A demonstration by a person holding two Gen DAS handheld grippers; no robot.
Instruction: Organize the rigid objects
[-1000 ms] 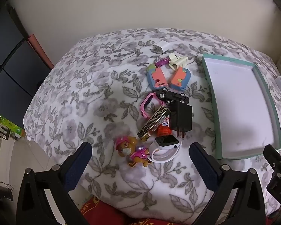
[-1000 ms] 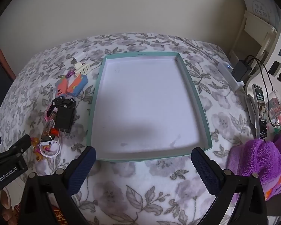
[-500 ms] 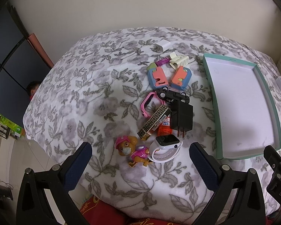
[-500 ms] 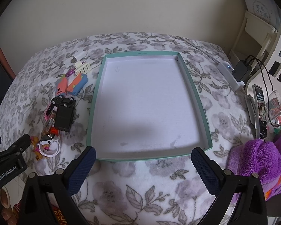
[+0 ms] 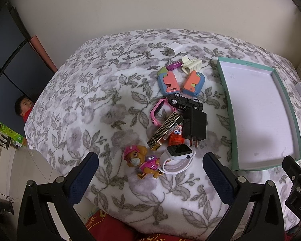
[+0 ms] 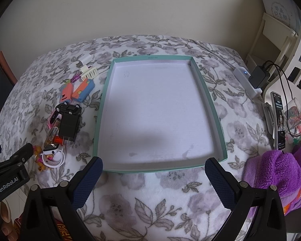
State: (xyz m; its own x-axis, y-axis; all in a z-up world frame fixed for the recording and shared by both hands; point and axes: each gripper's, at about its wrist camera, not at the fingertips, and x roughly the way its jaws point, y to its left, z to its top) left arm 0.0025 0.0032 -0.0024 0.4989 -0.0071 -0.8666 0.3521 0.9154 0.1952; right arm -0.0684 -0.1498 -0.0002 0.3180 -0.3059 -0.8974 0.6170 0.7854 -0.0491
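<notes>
- Your left gripper (image 5: 150, 172) is spread wide with nothing between its pads, hovering above the near edge of the bed (image 5: 90, 104) and looking onto the pile of small things.
- Nearest it lies the toy puppy figure (image 5: 141, 161), touching the white smartwatch (image 5: 177, 156) just to its right; both sit between the gripper's fingers in the left wrist view.
- Behind them, packed close and partly overlapping: the gold-patterned bar (image 5: 164, 130), an orange tube (image 5: 175, 137), the black charger plug (image 5: 195, 126), the pink watch (image 5: 158, 111) and the black toy car (image 5: 185, 102).
- Farther back sit two blue-and-orange toys (image 5: 169, 84), a purple piece (image 5: 173, 66), a cream hair clip (image 5: 191, 65) and a white adapter (image 5: 173, 49) by itself.
- To the right of the pile, the teal-rimmed tray (image 6: 217, 118) holds nothing, so the sorting has not yet begun, by my reading.
- Your right gripper (image 6: 153, 180) is likewise released and carrying nothing, poised over the tray's near rim.
- Next, I'd suggest lowering the left gripper onto the puppy or the smartwatch, the nearest and least buried items; close on one only, since they touch and the strap loop could snag the toy.
- The soft blanket gives way, so press down gently before closing.
</notes>
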